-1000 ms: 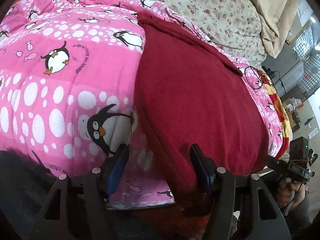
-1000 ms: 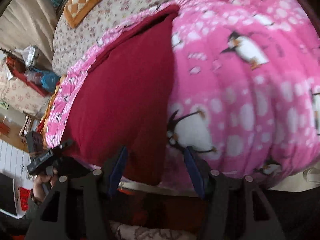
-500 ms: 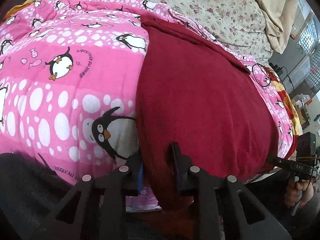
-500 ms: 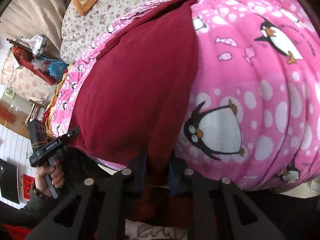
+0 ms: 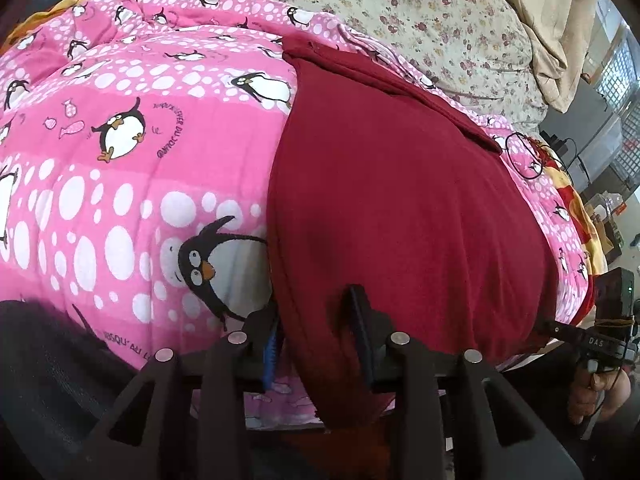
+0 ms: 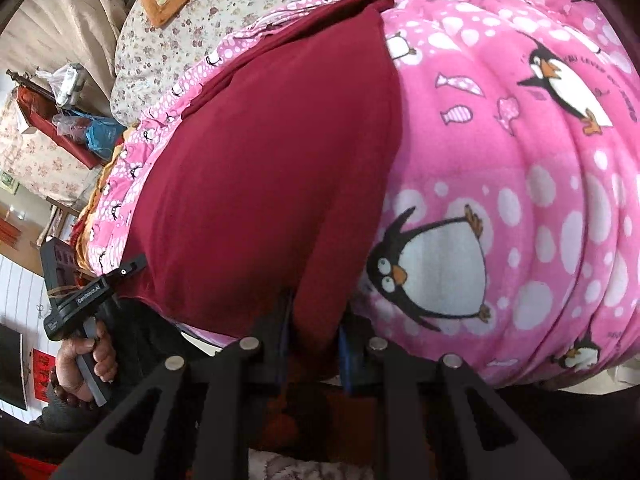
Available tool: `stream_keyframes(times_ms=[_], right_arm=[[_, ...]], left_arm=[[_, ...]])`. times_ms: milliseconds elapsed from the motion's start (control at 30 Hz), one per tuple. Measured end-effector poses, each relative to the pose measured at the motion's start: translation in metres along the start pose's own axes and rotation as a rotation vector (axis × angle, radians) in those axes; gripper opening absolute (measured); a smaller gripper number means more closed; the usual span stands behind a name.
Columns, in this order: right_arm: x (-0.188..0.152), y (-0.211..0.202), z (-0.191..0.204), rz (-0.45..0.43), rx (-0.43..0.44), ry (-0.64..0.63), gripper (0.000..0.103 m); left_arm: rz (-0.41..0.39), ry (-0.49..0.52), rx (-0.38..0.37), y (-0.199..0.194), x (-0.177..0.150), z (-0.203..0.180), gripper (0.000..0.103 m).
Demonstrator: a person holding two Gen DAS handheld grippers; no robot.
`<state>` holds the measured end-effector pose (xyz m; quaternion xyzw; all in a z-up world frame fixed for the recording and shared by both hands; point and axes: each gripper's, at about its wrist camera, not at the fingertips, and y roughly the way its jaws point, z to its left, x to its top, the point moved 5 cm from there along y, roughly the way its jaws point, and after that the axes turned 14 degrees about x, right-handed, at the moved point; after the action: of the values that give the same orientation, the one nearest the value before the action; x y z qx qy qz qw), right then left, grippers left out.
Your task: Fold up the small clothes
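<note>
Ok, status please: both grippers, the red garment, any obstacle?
Left gripper shut on red garment, near hem corner. Right gripper shut on the other near corner. Garment flat on pink blanket. Nothing in the way.

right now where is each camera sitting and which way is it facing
Left wrist: on the left gripper, facing across the bed along the dark red garment; its fingers pinch the near hem, and the right hand shows at the right edge.
Right wrist: on the right gripper, pinching the same hem; the left hand shows lower left.
Shared: the garment and the pink penguin quilt.
</note>
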<state>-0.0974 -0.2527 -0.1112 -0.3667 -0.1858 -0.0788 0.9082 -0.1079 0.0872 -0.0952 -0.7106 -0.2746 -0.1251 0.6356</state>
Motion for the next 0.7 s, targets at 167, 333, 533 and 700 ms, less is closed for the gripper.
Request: stream_keyframes(times_ms=[167,333,533,700], right_arm=[[0.000,-0.002,0.002,0.011,-0.010,-0.019,0.020],[0.005,-0.021,0.022,-0.053,0.029,-0.106,0.012],[0.012,-0.070,0.055,-0.221,0.118,-0.259,0.010],[0.014,-0.109,0.074,-0.350,0.176,-0.341,0.009]], left_arm=[[0.000,0.004,-0.004,-0.002,-0.001,0.002,0.013],[0.015,-0.037,-0.072,-0.013,-0.002,0.010,0.000],[-0.112,0.000,-0.162,-0.068,0.014,0.006,0.000],[-0.192,0.026,-0.226,-0.107,0.019,0.006,0.000]])
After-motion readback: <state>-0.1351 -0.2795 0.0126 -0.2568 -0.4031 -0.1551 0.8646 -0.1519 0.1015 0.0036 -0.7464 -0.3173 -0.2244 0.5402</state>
